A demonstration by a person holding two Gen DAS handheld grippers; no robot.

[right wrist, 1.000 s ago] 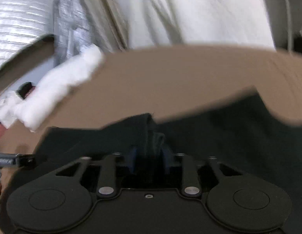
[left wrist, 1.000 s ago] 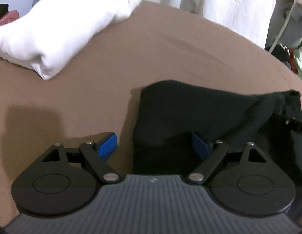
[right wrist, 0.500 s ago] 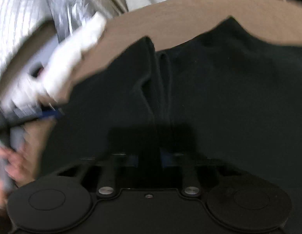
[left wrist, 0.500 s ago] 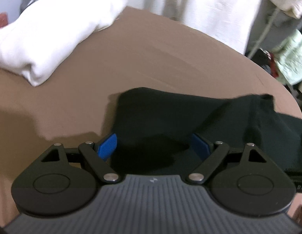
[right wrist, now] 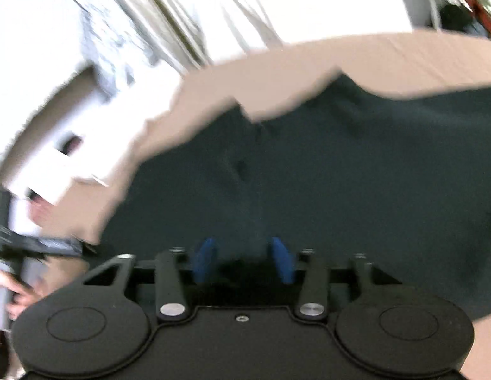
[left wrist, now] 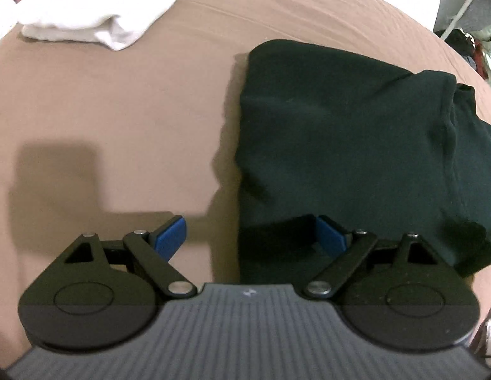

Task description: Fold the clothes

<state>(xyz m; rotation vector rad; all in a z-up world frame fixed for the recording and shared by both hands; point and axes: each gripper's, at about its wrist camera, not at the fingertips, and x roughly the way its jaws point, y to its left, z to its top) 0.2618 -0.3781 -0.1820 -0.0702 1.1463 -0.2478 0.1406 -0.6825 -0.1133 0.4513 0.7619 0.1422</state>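
left gripper [left wrist: 250, 237]: showing black linkage arms, round black discs, silver pivot screws, blue finger pads [left wrist: 169, 236], ribbed grey body behind.
right gripper [right wrist: 243, 259]: wearing matching black links, blue pads [right wrist: 205, 258], all-black body.

Brown bed sheet [left wrist: 125, 101] beneath; white curtain [right wrist: 308, 9] hangs behind.

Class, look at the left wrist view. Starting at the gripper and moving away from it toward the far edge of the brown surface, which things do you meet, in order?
left gripper → dark green garment → folded white cloth, far left, on the brown surface.
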